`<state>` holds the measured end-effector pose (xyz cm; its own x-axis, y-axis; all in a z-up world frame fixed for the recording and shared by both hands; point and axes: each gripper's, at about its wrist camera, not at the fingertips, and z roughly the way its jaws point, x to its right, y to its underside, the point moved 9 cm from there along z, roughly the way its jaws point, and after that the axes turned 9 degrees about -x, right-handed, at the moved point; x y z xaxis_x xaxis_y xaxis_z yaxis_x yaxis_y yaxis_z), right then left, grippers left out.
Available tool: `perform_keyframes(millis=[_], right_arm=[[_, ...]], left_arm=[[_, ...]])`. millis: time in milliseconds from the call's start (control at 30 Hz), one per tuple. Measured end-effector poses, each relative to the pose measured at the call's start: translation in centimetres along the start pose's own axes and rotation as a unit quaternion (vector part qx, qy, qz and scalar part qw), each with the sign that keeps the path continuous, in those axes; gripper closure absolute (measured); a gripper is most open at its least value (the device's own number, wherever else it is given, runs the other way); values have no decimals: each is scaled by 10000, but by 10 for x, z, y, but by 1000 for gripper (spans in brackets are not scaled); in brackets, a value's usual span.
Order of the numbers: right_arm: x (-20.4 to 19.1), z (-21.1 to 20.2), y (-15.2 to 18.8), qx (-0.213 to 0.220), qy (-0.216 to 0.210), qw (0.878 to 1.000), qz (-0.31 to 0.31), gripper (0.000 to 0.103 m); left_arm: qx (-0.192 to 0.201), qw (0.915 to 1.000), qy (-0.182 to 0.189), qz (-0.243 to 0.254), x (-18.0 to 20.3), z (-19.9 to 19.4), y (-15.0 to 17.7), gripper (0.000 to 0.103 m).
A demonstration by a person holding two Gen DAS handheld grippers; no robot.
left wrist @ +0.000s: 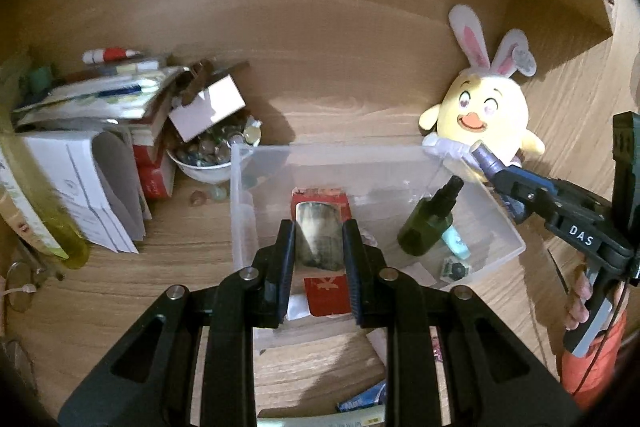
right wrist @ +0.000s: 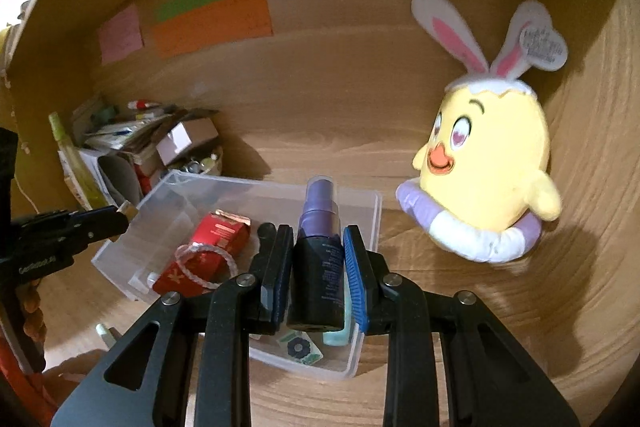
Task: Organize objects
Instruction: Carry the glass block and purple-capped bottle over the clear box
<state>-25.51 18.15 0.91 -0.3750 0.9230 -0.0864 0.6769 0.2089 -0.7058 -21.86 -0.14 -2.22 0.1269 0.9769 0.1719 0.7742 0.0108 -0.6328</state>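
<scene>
The left tool (left wrist: 319, 227) is closed on a small flat glossy object (left wrist: 319, 239), dull grey-green in colour; what it is cannot be made out. It hangs over a clear plastic box (left wrist: 496, 223) that sits on the wooden bench (left wrist: 180, 259), near the middle and close to the back wall.

The right tool (right wrist: 319, 239) has its blue-padded fingers (right wrist: 356, 275) clamped on a purple spray bottle (right wrist: 320, 227), held upright with its cap at the top, above the right end of the same clear plastic box (right wrist: 368, 267).

Inside the box lie a red carton (right wrist: 218, 235), a clear beaded bracelet (right wrist: 204, 267) on top of it, a dark green spray bottle (left wrist: 428, 223) leaning against the right-hand wall, a pale turquoise tube (left wrist: 456, 245) next to that bottle, and a small packet with a dark flower print (right wrist: 299, 347).

A yellow chick plush with rabbit ears (right wrist: 492, 163) sits in the back right corner of the bench, just beside the box. In the back left corner stand a heap of papers and booklets (left wrist: 92, 163), a small open cardboard box (left wrist: 208, 107) and a white bowl of glass pebbles (left wrist: 208, 163). Pink (right wrist: 120, 33), green (right wrist: 196, 1) and orange (right wrist: 216, 23) paper notes are stuck on the back wall.
</scene>
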Motion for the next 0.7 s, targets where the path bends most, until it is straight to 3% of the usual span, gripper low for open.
perform_keyframes(millis=[467,700], right_arm=[[0,46,18,-565,31,9984,-58,79],[-4,50,19,-616,140,9978,-216,79]], left_arm=[[-441,9989,-58,159,0,41,9,80],[-421,9983,-202,347,5,44,9,80]])
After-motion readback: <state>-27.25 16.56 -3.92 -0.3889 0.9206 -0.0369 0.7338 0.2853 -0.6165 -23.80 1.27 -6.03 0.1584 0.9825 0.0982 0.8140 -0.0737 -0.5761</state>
